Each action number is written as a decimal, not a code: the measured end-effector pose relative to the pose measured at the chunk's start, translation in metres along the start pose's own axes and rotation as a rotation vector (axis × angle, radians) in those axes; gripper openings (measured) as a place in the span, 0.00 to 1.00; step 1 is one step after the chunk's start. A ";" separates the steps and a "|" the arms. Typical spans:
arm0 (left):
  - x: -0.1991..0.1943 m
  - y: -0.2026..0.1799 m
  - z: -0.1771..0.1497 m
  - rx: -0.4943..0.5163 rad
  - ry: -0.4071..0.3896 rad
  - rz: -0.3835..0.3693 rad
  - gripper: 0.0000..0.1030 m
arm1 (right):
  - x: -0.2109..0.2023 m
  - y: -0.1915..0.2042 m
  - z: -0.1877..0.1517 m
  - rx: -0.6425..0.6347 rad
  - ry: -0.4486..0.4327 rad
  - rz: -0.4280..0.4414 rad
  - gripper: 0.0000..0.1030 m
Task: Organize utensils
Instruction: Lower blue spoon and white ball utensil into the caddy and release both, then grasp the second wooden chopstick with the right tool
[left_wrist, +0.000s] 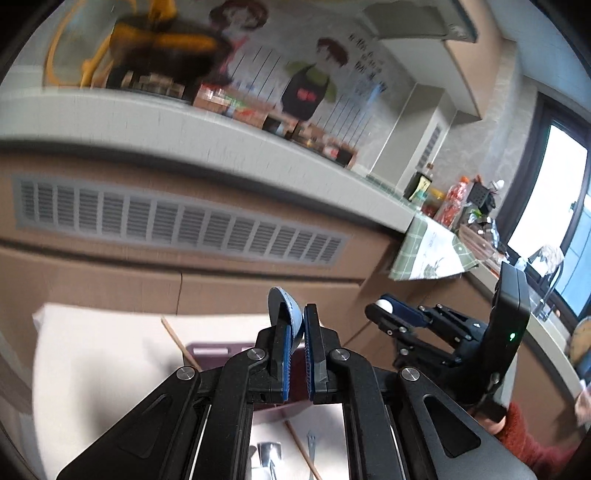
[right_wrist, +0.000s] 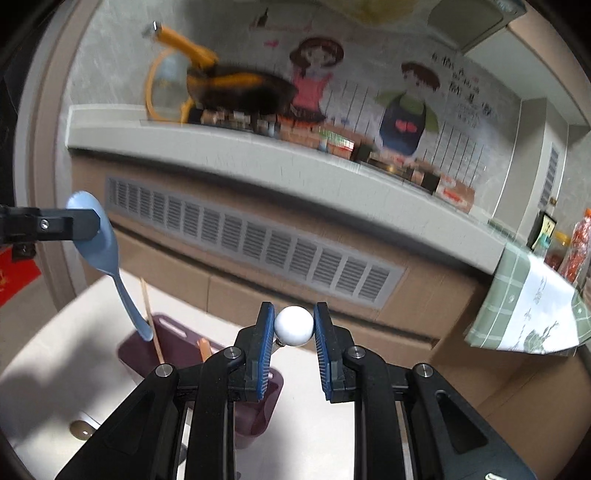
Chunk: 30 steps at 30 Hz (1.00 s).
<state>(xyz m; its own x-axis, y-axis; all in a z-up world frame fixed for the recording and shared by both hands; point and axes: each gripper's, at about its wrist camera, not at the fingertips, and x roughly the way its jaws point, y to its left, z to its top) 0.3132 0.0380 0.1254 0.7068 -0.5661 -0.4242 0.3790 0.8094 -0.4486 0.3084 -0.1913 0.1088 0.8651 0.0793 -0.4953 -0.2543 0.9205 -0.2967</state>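
My left gripper (left_wrist: 295, 321) is shut on a light blue plastic spoon (left_wrist: 286, 308), gripped by its bowl. In the right wrist view the left gripper (right_wrist: 94, 223) holds that spoon (right_wrist: 110, 266) with the handle hanging down over a maroon utensil holder (right_wrist: 170, 343). My right gripper (right_wrist: 294, 325) is shut on a white ball (right_wrist: 294, 325) that tops a thin metal utensil; it also shows in the left wrist view (left_wrist: 384, 308). A wooden chopstick (right_wrist: 151, 317) and an orange-handled utensil (right_wrist: 203, 349) stand in the holder. The holder (left_wrist: 218, 350) lies partly hidden behind my left fingers.
The holder stands on a white table (right_wrist: 55, 354). A metal fork (left_wrist: 311, 445), a metal spoon (left_wrist: 269, 456) and a wooden chopstick (left_wrist: 303, 450) lie on the table below my left gripper. Behind are cardboard boxes (right_wrist: 424, 295), a vent grille (right_wrist: 258, 240) and a cluttered counter ledge (right_wrist: 258, 147).
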 end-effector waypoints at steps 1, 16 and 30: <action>0.006 0.003 -0.003 -0.009 0.015 -0.002 0.06 | 0.008 0.003 -0.005 -0.006 0.019 -0.001 0.19; -0.020 0.026 -0.063 -0.074 -0.022 0.152 0.41 | -0.007 -0.004 -0.032 0.109 0.060 0.055 0.22; -0.151 0.017 -0.087 0.122 0.061 0.349 0.41 | -0.033 0.013 -0.068 0.142 0.205 0.071 0.22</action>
<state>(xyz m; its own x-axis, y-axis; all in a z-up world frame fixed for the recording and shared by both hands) 0.1610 0.1237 0.1134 0.7705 -0.2581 -0.5829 0.1925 0.9659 -0.1732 0.2471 -0.2081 0.0654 0.7379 0.0794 -0.6703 -0.2351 0.9611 -0.1450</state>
